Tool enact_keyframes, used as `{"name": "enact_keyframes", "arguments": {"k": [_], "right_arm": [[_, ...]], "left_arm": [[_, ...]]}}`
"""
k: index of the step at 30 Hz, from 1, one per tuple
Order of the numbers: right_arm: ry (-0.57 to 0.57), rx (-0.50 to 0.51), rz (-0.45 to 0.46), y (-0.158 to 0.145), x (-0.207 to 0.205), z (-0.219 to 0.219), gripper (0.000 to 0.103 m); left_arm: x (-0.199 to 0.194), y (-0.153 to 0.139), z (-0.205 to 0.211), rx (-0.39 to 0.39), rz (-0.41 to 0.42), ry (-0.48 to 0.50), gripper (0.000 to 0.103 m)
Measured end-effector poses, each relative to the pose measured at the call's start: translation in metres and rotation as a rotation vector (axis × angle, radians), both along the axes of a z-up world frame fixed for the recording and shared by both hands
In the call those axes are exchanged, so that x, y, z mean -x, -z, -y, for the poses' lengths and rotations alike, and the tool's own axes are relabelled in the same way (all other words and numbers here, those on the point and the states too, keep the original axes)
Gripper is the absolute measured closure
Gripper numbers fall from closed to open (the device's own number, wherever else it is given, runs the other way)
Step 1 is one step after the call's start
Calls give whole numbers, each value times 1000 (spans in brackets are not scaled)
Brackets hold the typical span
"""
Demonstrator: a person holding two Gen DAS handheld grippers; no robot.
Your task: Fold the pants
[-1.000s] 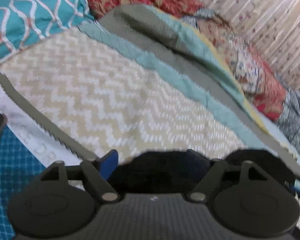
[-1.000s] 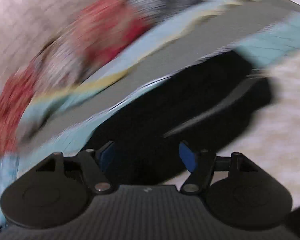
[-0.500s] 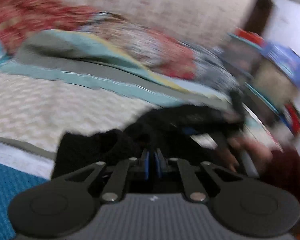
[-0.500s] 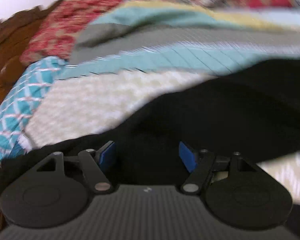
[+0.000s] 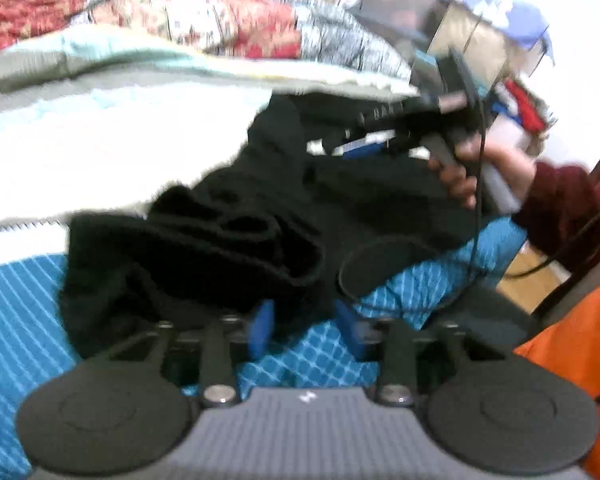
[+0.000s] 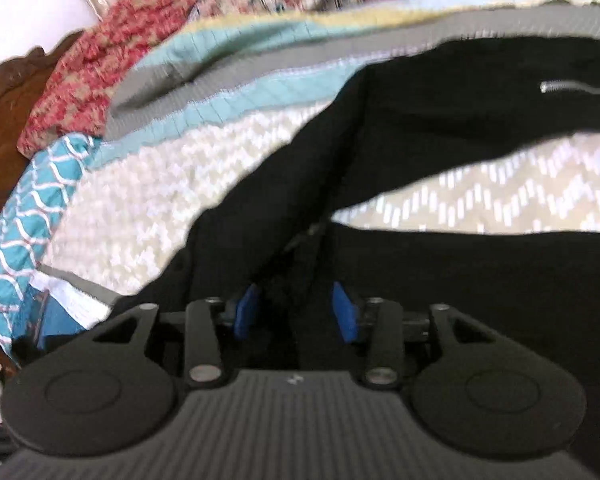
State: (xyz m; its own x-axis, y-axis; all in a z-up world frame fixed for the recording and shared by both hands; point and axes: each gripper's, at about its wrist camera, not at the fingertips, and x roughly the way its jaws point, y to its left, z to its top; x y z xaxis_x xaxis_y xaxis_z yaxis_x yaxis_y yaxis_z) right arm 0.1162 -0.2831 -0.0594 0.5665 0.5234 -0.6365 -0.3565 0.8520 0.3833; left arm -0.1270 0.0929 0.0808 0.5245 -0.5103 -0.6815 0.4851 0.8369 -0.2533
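- Right gripper [image 6: 294, 312] in the foreground, its blue fingers [image 6: 246, 312] spread apart with black pants [image 6: 380, 160] bunched between them.
- The pants sprawl across a cream zigzag quilt [image 6: 152, 204] (a metal zipper [image 6: 560, 87] shows upper right).
- Teal patterned pillow [image 6: 24, 208] at left.

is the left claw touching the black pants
Cannot tell. In the left wrist view the left claw is open at the edge of the bunched pants, but blur hides any contact or gap.
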Motion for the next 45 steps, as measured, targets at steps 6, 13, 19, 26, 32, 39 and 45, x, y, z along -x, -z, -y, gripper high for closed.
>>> {"name": "enact_keyframes", "arguments": {"k": [6, 13, 19, 26, 32, 39, 45], "right_arm": [[15, -7, -89, 30, 2, -4, 50], [16, -11, -94, 37, 10, -9, 49], [5, -30, -104, 36, 9, -3, 49], [56, -128, -90, 39, 8, 12, 49], [67, -129, -88, 44, 9, 3, 48], [43, -106, -94, 36, 10, 0, 46], [187, -140, 10, -7, -20, 58, 46]], "left_arm": [[-20, -51, -48, 158, 128, -137, 41], [-130, -20, -33, 104, -207, -280, 20], [-143, 15, -18, -71, -340, -223, 90], [-178, -69, -70, -102, 33, -383, 91], [-290, -40, -110, -374, 146, -716, 90], [-321, 70, -132, -422, -55, -854, 83], [-311, 57, -139, -458, -44, -774, 52]]}}
